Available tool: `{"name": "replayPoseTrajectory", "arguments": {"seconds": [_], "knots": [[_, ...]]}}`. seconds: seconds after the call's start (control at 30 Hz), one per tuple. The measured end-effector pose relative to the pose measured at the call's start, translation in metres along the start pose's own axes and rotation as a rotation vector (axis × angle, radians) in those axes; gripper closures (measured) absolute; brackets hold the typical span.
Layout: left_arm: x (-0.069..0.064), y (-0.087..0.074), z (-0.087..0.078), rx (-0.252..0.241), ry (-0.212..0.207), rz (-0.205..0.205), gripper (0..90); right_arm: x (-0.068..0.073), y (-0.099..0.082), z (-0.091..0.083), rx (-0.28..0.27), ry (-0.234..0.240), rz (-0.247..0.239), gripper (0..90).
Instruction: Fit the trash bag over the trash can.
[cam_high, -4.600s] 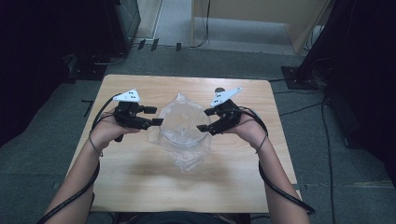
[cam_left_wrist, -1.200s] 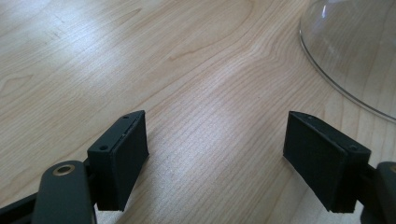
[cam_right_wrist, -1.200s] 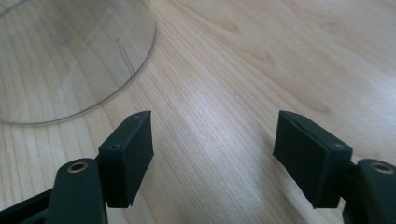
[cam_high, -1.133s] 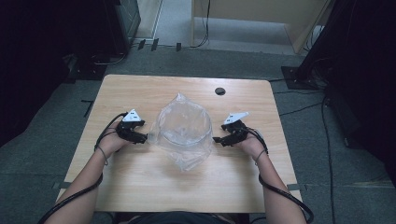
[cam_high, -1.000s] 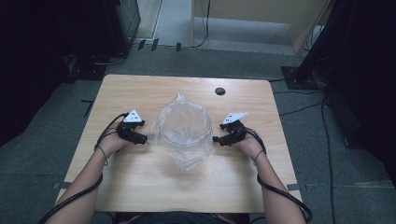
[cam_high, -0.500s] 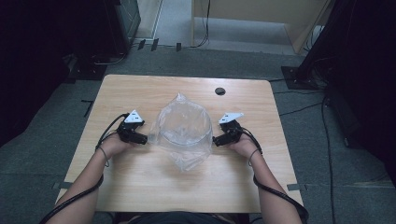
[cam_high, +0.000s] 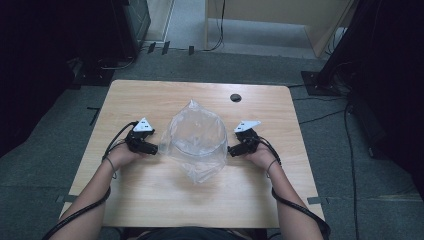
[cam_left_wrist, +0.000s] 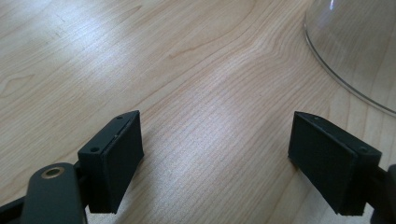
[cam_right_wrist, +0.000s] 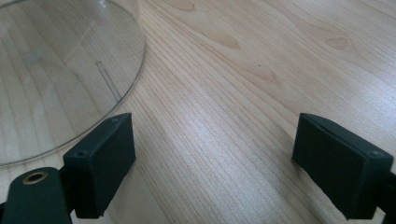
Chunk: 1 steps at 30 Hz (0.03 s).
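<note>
A light wooden table (cam_high: 150, 210) stands on grey carpet in a dim room, with dark equipment racks to either side and cables trailing across the floor. A small black round grommet (cam_high: 235, 97) sits near the table's far edge.

At the centre of the tabletop lies a clear plastic bag (cam_high: 196, 140) with a round transparent bowl-like container (cam_high: 199, 137) inside it; the bag rises to a loose peak on the far side and tapers to a crumpled tail towards the person. In the gripper views the container's clear curved wall rests on the wood grain.

A person's forearms come in from the near edge, one on each side of the bag. The left gripper (cam_high: 154, 149) sits low at the bag's left edge, its jaws held wide apart with bare wood between them; the container's rim curves past just beyond its right pad. The right gripper (cam_high: 231, 150) sits at the bag's right edge. Its jaws have just been opening and now stand wide apart, nothing between them, with the container's wall just beside its left pad. Whether either gripper touches the plastic film cannot be told. Each gripper carries a grey three-cornered plate, and black cables loop back along the arms.
</note>
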<state>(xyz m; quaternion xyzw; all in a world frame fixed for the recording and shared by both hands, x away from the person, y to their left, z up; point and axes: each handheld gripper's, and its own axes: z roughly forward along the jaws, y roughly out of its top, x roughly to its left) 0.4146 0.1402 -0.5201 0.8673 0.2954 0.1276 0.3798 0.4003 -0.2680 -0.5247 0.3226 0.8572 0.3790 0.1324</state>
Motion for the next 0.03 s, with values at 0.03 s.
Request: {"name": "replayPoseTrajectory", "arguments": {"seconds": [0.03], "knots": [[0.0000,0.0000,0.0000,0.000,0.000,0.000,17.2,0.0000,0.0000,0.0000,0.000,0.000,0.000,12.9]]}}
